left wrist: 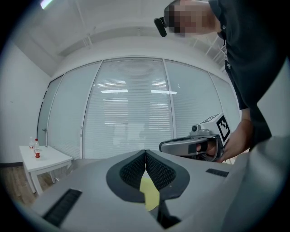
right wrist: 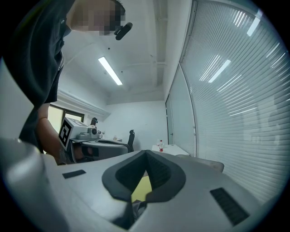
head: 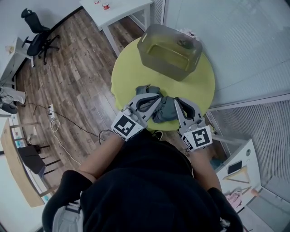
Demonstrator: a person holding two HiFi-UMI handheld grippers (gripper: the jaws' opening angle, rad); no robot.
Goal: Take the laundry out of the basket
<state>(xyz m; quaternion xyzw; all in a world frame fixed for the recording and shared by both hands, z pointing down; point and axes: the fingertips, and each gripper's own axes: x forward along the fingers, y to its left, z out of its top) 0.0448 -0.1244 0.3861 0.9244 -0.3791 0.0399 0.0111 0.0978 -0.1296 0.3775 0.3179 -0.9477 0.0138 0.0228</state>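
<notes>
Head view is showing a round yellow desk (head: 199, 86) with a clear basket (head: 163, 61) standing on its far side. Grey laundry (head: 165, 111) is lying in a heap at the desk's near edge, outside the basket and apart from it. The left gripper (head: 157, 97) is lying in from the left with its tip over the heap's left part. The right gripper (head: 177, 100) is lying in from the right with its tip at the heap's right side. Both are pointing level and angling toward each other across the laundry.

Left gripper view is showing that gripper's fingers (left wrist: 158, 172) closed, their tips meeting with nothing between them. Yellow desk is showing through the gap beneath the pads. Right gripper view is showing its fingers (right wrist: 158, 170) likewise pressed together at the tips and gripping nothing. Desk and a bit of grey cloth are showing through the gap below them.

A white table (head: 122, 11) is standing beyond the desk on the wooden floor (head: 77, 77). A black chair (head: 38, 36) is standing at the far left.
</notes>
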